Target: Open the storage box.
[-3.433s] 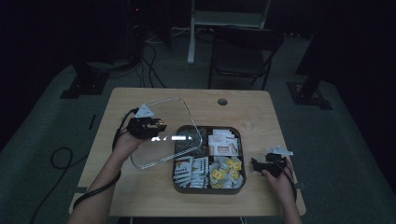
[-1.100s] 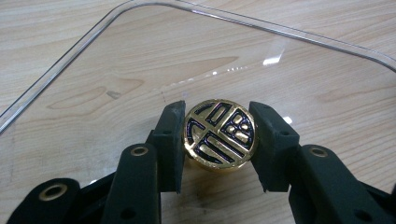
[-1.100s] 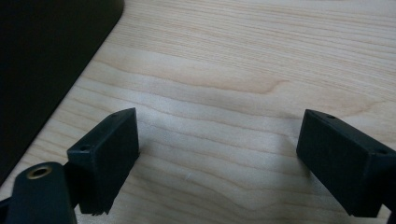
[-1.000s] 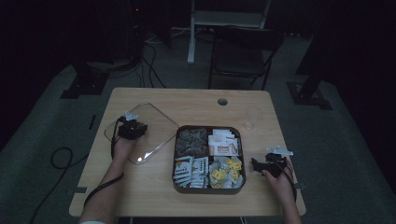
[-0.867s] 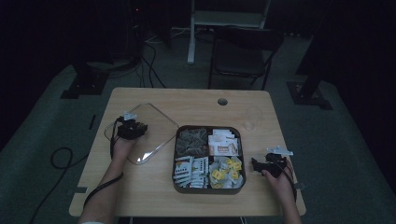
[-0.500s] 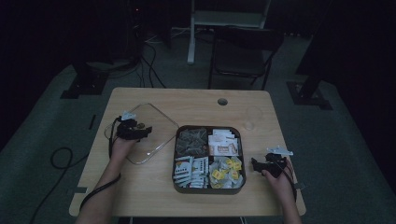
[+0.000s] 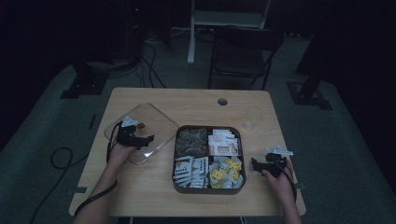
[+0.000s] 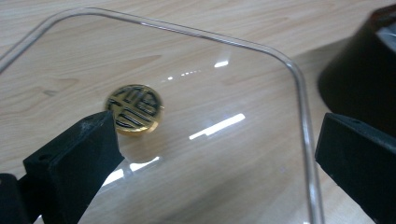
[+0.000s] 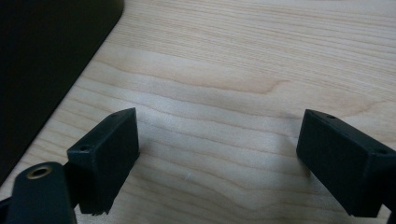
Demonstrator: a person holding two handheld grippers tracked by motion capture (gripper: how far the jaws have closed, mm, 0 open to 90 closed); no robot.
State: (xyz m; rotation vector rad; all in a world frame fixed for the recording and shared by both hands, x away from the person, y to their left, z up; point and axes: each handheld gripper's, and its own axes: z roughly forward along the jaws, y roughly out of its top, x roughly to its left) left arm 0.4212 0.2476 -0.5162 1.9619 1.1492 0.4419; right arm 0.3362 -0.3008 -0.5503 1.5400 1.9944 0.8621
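Dim room, wooden bench [image 7: 140, 186]: left claw [image 8: 215, 154], jaws just opened wide off the glass lid [image 7: 142, 133], should lift clear without nudging it; right claw [image 9: 217, 158] idles open, empty.

High view looks down over my table [image 7: 196, 100]; my gripper views sit close, sharing its wood, facing the tray [image 7: 177, 161]

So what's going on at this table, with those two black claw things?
A person holds a claw in each hand. The left claw has just been opening its jaws above a clear glass lid with a gold knob, which lies flat on the wooden table beside a dark tray of packets. Nothing is between the jaws. The right claw hangs open over bare wood to the tray's right.
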